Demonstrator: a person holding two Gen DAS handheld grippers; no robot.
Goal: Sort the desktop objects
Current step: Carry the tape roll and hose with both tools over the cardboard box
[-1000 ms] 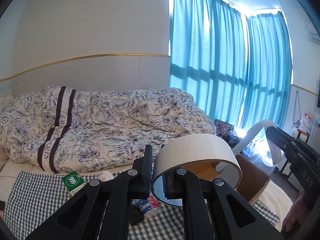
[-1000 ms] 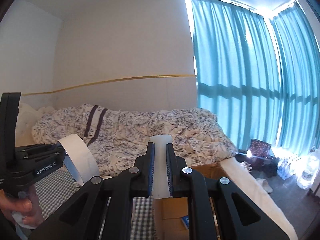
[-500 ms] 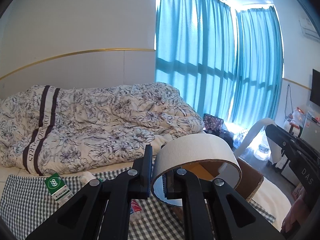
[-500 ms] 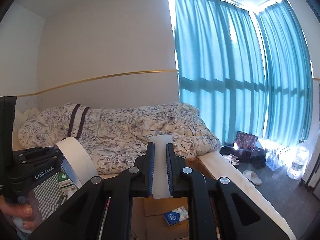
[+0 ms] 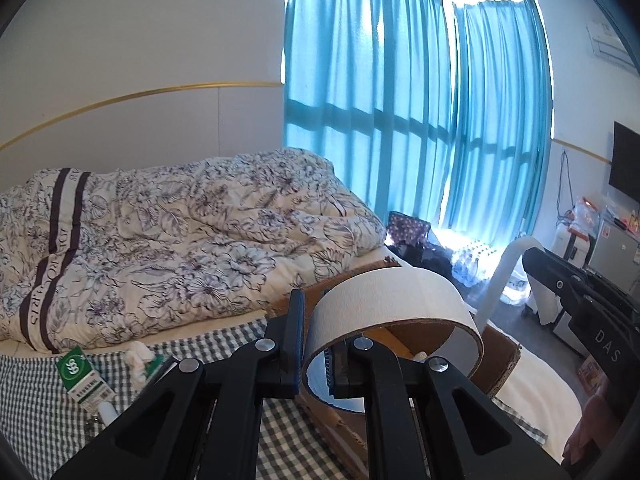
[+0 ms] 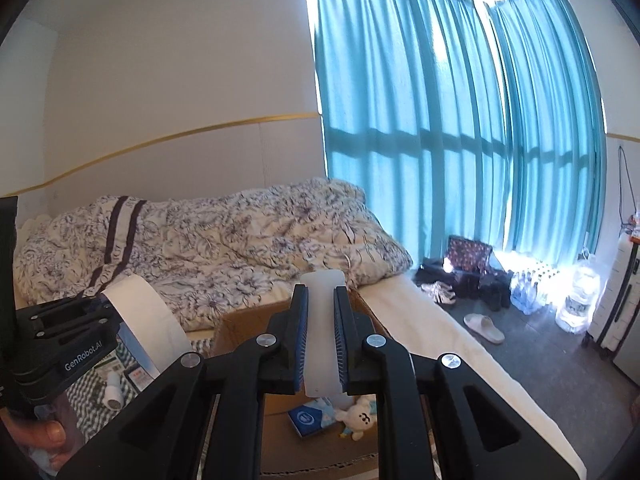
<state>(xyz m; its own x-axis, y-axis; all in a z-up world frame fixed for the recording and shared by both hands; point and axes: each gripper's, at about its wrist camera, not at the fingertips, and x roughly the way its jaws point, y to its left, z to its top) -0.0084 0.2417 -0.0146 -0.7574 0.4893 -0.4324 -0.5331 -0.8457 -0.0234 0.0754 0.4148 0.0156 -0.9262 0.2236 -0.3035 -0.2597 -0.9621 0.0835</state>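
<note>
We are in a lived-in bedroom of a home. A bed (image 6: pixel 440 332) fills the middle ground, carrying a rumpled floral duvet (image 5: pixel 192 248) with a dark lettered stripe. Floor-length teal curtains (image 6: pixel 460 120) cover a wide window, and a gold trim line (image 5: pixel 140 92) crosses the plain white wall. On the dark floor beneath the window we see a white slipper (image 6: pixel 484 328), a pack of water bottles (image 6: pixel 532 292) and a patterned bag (image 6: pixel 468 254). At the far right of the left view, a wall-mounted television (image 5: pixel 625 168) and an air conditioner (image 5: pixel 610 40) confirm the domestic setting.
</note>
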